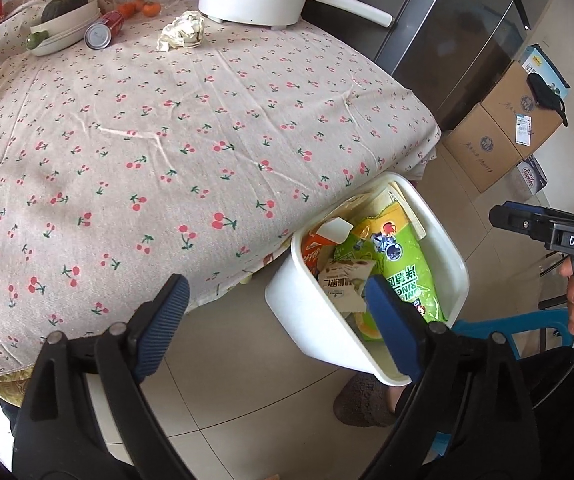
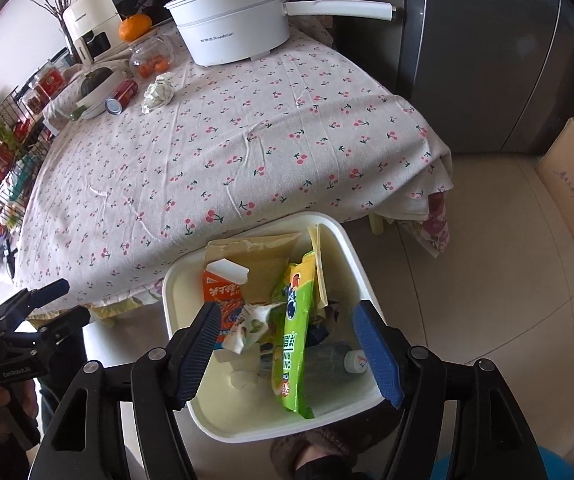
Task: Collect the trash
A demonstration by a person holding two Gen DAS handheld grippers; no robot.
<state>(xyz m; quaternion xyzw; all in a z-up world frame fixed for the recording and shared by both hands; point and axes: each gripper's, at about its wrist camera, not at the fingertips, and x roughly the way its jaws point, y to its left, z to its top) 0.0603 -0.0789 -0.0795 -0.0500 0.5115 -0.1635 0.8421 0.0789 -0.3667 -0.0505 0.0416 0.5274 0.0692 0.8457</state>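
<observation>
A white trash bin (image 1: 311, 312) (image 2: 363, 264) stands on the floor at the table's near edge, holding a green snack bag (image 2: 297, 344), an orange carton (image 2: 221, 292), a plastic bottle (image 2: 327, 360) and other wrappers. My left gripper (image 1: 277, 322) is open and empty, above the floor beside the bin. My right gripper (image 2: 291, 352) is open and empty, directly over the bin. A crumpled paper wad (image 1: 183, 30) (image 2: 159, 92) and a red can (image 1: 105, 30) (image 2: 123, 94) on its side lie on the far part of the table.
The cherry-print tablecloth (image 1: 167, 140) covers the table. A white electric pot (image 2: 231, 32), a glass jar with oranges (image 2: 153, 56) and a white dish with a squash (image 1: 67, 20) stand at the back. Cardboard boxes (image 1: 503, 136) and a grey fridge (image 2: 487, 60) are at right.
</observation>
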